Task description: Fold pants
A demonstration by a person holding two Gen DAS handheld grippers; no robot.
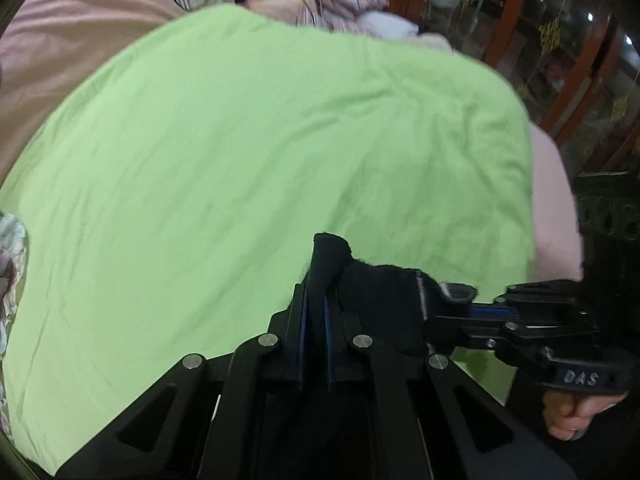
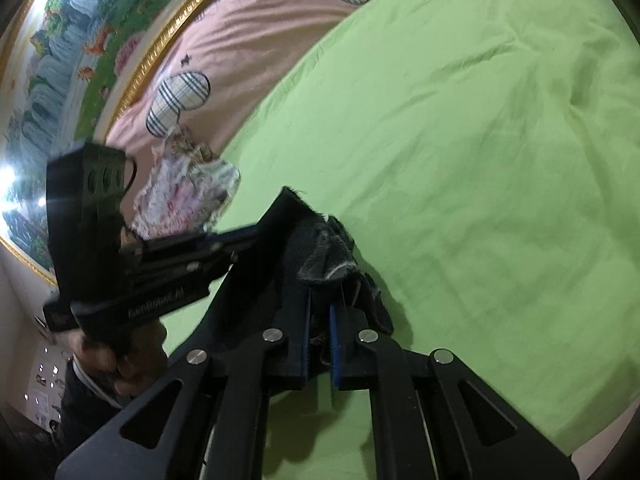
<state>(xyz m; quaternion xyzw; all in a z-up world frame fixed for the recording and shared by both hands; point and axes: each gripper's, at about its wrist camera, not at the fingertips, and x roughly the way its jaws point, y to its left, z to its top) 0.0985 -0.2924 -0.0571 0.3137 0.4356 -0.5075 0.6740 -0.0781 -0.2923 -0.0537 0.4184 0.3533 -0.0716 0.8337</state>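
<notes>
Both grippers' fingers clamp the black pants (image 1: 352, 280); only the right wrist view shows a seemingly floral cloth (image 2: 184, 196).

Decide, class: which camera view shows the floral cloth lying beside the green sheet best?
The right wrist view: the floral cloth lies crumpled and almost whole at the green sheet's edge, behind the left gripper. The left wrist view catches only a sliver at its border.

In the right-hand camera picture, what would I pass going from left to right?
Framed painting → left hand-held gripper → floral cloth → dark pants, pinched by both hand-held grippers, the right one at the bottom → green sheet.
</notes>
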